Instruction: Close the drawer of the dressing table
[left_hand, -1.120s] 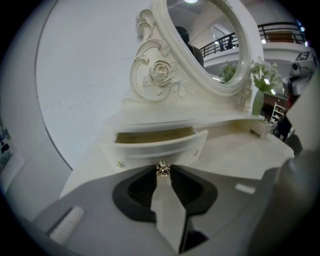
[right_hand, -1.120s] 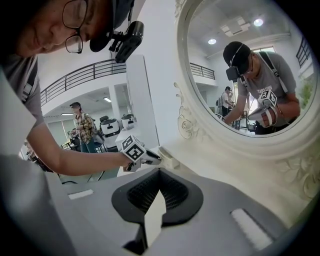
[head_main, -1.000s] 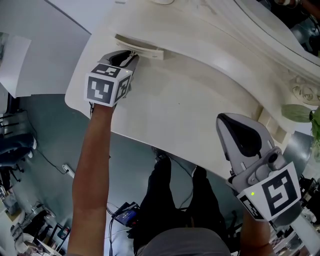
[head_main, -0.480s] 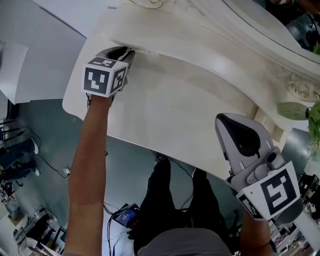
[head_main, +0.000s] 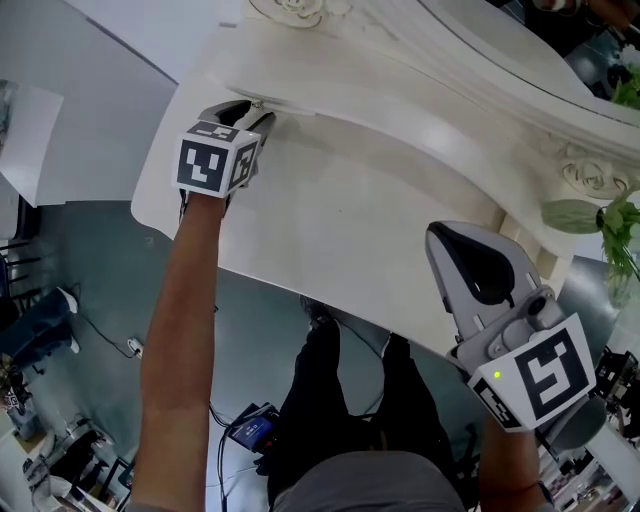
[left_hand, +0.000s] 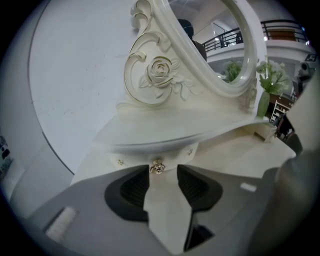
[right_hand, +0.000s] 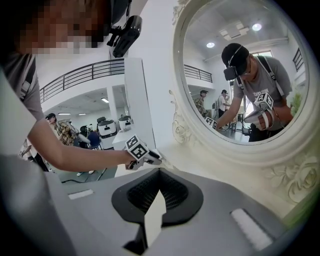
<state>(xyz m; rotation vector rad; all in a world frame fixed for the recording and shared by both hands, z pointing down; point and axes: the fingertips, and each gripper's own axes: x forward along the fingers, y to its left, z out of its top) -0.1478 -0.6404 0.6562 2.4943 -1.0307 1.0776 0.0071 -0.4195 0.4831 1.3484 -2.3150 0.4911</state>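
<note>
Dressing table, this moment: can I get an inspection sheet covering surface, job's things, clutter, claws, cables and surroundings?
Surface: dressing table top cream and bare.
Job's things: drawer looks pushed in under the shelf; its knob is free.
Clutter: plant at the table's right end.
Claws: left claw open, its jaws have just been opening, knob between the tips but untouched; right claw shut, empty, away from the drawer.
Cables: cable lying on the floor.
Surroundings: oval mirror, grey floor.
</note>
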